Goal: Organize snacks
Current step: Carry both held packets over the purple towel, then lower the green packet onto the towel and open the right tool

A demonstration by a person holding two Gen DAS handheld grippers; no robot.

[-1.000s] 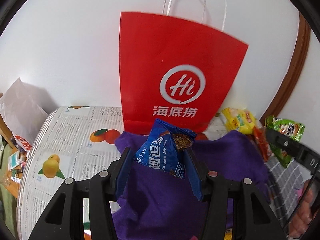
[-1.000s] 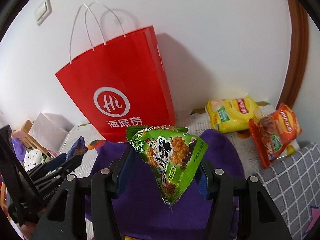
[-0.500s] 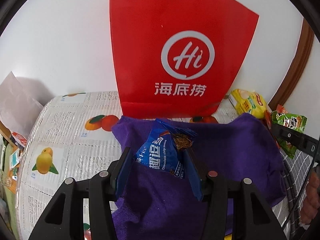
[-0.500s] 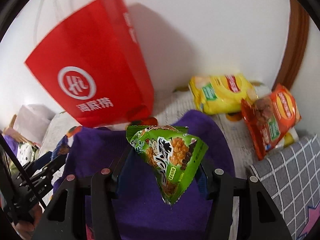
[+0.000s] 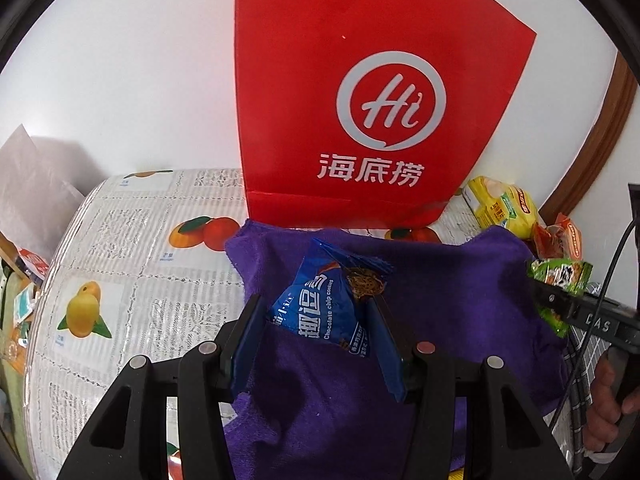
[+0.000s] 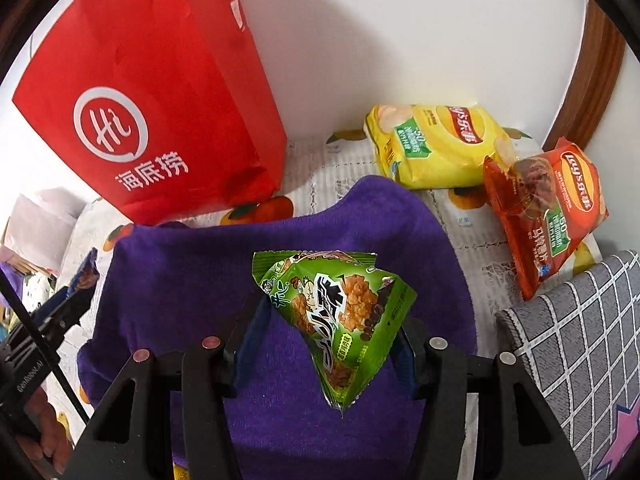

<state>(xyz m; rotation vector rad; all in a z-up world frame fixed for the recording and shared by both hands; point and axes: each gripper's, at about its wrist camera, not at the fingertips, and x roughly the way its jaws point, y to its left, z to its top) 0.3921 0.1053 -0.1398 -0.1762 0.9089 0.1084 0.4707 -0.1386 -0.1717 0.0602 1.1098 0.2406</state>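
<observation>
A: Nearest to us, the left gripper (image 5: 316, 332) has its jaws partly closed on the blue cookie packet (image 5: 326, 306), pads pressing its lower sides. The packet sticks up out of the fingers, over the purple cloth (image 5: 440, 300).

B: And our right gripper (image 6: 326, 336) holds the green snack packet (image 6: 336, 316) the same way, jaws partly drawn in, both pads against its sides, its point hanging down toward us, also above the purple cloth (image 6: 192, 280).

A: From the left camera we see the other gripper only at the cloth's right edge, with a corner of that green packet (image 5: 560, 276) and a hand (image 5: 608, 404) on the handle.

B: The right camera gives us what the left barely shows: beyond the cloth's far right corner, the yellow chip bag (image 6: 436, 144) lies flat against the wall, and the orange chip bag (image 6: 548, 208) leans just right of it, against a grey checked cushion (image 6: 572, 344). In the left view both are squeezed small at the cloth's far right.

A: Our left view alone shows the broad fruit-print tablecloth (image 5: 120, 264) stretching left of the cloth.

B: Behind the cloth in both views the red paper bag (image 5: 372, 92) stands upright against the wall, its base just past the cloth's far edge.
</observation>
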